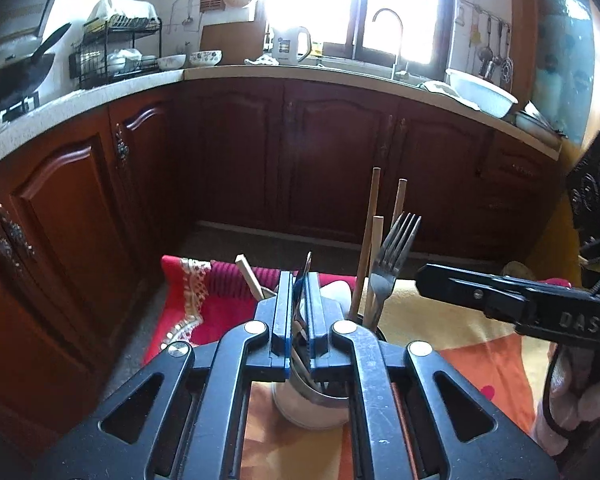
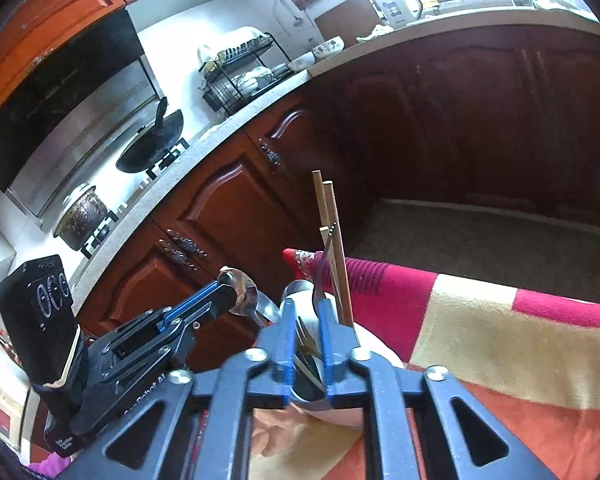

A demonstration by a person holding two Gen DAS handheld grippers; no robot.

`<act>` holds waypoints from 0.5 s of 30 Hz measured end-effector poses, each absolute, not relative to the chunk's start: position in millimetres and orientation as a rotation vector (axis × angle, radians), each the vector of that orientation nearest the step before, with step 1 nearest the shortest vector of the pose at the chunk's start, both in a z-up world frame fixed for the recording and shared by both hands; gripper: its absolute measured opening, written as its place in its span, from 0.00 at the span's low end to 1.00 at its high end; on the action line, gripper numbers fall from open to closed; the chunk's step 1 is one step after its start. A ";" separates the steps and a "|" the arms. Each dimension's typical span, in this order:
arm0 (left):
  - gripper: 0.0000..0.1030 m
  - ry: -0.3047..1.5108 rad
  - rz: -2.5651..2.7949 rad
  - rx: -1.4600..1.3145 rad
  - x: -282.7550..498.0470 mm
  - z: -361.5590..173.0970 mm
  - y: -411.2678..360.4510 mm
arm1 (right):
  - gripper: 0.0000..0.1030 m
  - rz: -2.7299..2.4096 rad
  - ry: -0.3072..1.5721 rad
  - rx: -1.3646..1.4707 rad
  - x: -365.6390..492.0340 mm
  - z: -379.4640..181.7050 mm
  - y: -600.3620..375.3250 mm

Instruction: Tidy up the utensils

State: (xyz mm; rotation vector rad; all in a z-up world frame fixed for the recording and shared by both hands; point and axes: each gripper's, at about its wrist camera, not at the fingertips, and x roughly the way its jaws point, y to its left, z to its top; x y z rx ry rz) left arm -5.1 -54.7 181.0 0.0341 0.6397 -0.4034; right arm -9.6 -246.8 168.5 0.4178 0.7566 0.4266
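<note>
**Spoon and fork going into the cup**

Left fingers (image 1: pixel 299 312), slightly parted, flank a spoon (image 2: pixel 242 294) at lower centre; right fingers (image 2: pixel 305 336) likewise flank a fork (image 2: pixel 308 340). Both hover over the cup (image 1: pixel 312 408) of chopsticks (image 1: pixel 366 240). Next: release fully, then lift clear.

I am seeing the window (image 1: pixel 356 4) blowing out white, cabinets (image 1: pixel 300 160) staying dark, and edges bending strongly.
</note>
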 end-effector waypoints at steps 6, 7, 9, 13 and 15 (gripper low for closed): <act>0.55 0.624 -0.390 -0.001 -19.0 186.5 -50.1 | 0.15 0.417 0.757 0.412 -31.7 167.4 -252.6; 0.56 0.628 -0.383 -0.001 -21.8 186.8 -50.3 | 0.16 0.406 0.758 0.396 -36.5 166.8 -252.0; 0.57 0.636 -0.369 -0.004 -26.7 185.9 -49.9 | 0.16 0.377 0.758 0.363 -44.0 166.5 -249.8; 0.58 0.647 -0.324 -0.011 -38.7 183.7 -47.1 | 0.18 0.315 0.763 0.292 -57.3 166.1 -243.4; 0.58 0.661 -0.298 -0.008 -45.6 182.3 -45.4 | 0.22 0.287 0.765 0.258 -62.0 165.6 -239.9</act>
